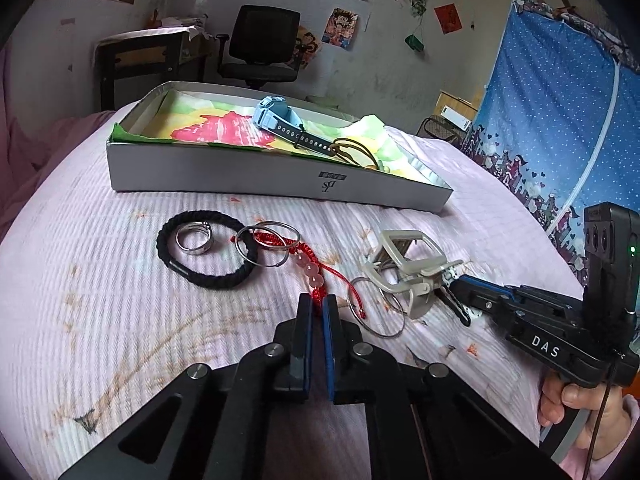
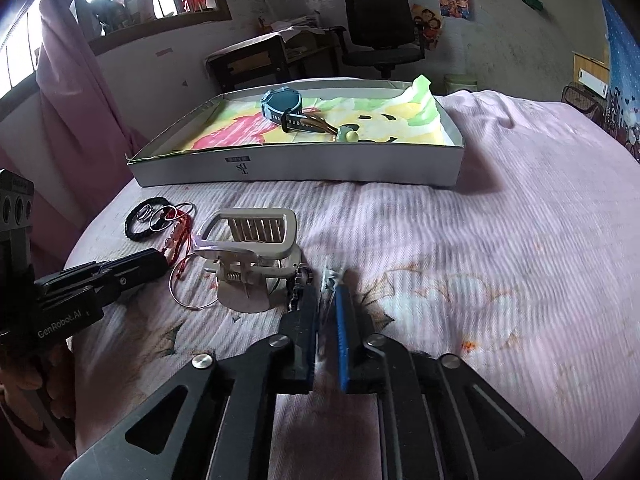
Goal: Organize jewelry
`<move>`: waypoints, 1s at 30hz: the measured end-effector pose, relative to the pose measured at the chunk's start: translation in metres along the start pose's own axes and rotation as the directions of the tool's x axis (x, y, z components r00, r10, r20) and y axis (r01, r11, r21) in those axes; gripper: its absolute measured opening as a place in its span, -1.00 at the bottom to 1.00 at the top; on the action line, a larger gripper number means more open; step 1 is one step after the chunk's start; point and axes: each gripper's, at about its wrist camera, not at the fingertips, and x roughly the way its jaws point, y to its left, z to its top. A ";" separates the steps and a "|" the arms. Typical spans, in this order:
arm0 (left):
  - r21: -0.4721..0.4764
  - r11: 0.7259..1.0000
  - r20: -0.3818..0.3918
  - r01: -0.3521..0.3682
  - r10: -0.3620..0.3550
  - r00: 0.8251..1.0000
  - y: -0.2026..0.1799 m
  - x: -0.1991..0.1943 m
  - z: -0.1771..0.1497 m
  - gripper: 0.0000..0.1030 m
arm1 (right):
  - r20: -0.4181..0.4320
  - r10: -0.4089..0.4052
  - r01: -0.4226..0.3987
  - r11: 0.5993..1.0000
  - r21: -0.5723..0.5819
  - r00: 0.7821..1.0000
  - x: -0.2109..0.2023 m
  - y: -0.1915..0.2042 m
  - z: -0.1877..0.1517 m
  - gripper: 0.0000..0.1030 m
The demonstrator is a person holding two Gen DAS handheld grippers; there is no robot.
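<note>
Inside the box [image 1: 256, 176] lay only a watch [image 1: 280, 120] and a gold bangle [image 1: 356, 152]. In front of the box, the hair tie [image 1: 208, 252], rings [image 1: 196, 238] and hair clip [image 1: 404, 276] waited on the bed [image 1: 120, 340]. The left gripper [image 1: 319, 304] had its jaws clamped on the red bracelet [image 1: 308, 264]. The right gripper [image 2: 326, 284] had its jaws closed on a small dark piece.

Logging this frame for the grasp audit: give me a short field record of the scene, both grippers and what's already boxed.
surface: pink bedspread
box: shallow white box, lined with colourful paper
in box: blue watch, gold-coloured bangles
on the bedspread: black braided hair tie, silver ring, metal hoops, beige claw hair clip
left gripper: shut on red cord bracelet
right gripper: shut on a small dark item, too blurred to identify
</note>
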 end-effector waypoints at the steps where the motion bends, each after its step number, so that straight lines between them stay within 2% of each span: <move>1: 0.000 1.000 0.003 0.003 -0.003 1.000 -0.001 -0.001 -0.001 -0.90 | 0.005 -0.004 0.004 1.000 -0.003 1.000 -0.001 0.001 0.000 -0.88; 13: -0.024 0.998 0.019 0.052 -0.051 0.999 -0.010 -0.026 -0.019 -0.91 | 0.048 -0.029 0.030 0.999 -0.020 0.998 -0.016 0.001 0.001 -0.88; 18: -0.007 0.999 0.027 0.052 -0.052 0.998 -0.017 -0.037 -0.028 -0.91 | 0.067 -0.024 0.026 0.999 -0.024 0.997 -0.021 0.003 0.002 -0.89; 30: 0.032 0.998 0.086 0.050 -0.052 0.995 -0.034 -0.064 -0.026 -0.92 | 0.156 -0.008 0.014 0.999 -0.038 0.988 -0.040 0.006 0.004 -0.88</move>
